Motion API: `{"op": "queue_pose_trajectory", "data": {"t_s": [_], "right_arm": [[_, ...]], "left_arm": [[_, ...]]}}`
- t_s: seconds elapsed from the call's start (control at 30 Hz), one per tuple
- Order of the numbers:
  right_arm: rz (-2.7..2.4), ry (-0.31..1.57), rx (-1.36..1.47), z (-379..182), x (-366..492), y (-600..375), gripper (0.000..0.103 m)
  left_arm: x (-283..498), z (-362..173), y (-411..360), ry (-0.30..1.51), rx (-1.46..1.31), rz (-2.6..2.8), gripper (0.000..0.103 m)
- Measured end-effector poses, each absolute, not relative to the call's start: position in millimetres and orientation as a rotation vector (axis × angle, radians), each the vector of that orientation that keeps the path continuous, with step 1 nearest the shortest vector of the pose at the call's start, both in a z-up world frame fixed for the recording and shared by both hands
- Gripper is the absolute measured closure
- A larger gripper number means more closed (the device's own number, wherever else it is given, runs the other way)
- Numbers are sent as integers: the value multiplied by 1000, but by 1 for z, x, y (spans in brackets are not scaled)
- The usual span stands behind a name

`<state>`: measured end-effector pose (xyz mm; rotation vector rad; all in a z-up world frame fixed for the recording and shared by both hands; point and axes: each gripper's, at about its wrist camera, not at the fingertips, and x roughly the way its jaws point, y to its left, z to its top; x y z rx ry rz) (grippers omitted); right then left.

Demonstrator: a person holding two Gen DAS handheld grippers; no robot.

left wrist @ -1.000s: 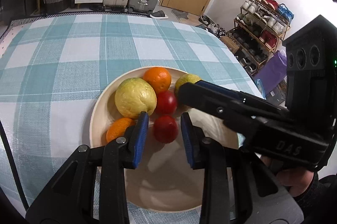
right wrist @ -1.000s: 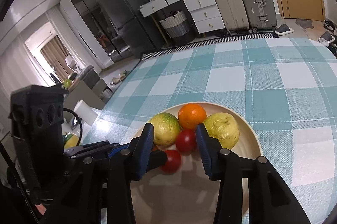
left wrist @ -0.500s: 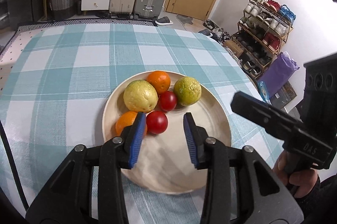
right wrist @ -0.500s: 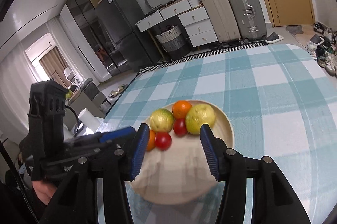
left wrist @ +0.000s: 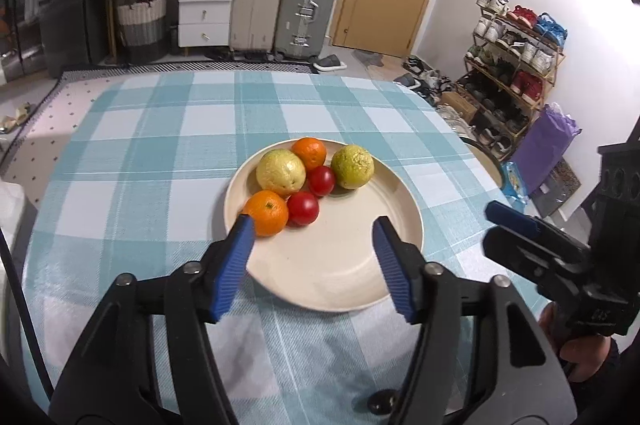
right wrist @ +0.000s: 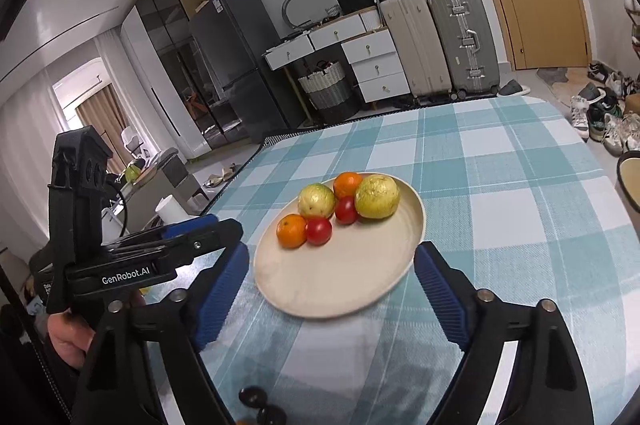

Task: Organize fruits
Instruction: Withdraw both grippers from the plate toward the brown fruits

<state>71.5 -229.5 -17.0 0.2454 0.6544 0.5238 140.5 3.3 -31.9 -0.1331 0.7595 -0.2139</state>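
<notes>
Both my grippers have pulled back from the plate since a moment ago, and their jaws have spread wider. My left gripper now hangs released over the near rim of the plate, grasping nothing, its blue pads well apart. My right gripper is likewise spread wide and empty, low over the checked tablecloth just short of the plate. All the fruit sits bunched on the far left part of the plate: two oranges, two small red tomatoes, a yellow guava and a greener one, each touching a neighbour. Suitcases and a white set of drawers stand beyond the table.
</notes>
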Motion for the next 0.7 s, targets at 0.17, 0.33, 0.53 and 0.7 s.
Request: {"op": "queue_pose_trajectory", "data": {"t_s": [0.17, 0.33, 0.53, 0.7], "right_arm": [[519, 642, 242, -12, 52, -233, 12], [522, 615, 222, -7, 32, -230, 9], [528, 592, 207, -2, 9, -227, 5], [527, 583, 203, -2, -9, -226, 3]], "left_arm": [[113, -23, 3, 722, -118, -169, 26], [91, -20, 2, 711, -116, -159, 20], [64, -21, 3, 705, -123, -140, 7], [42, -22, 2, 680, -101, -103, 1]]}}
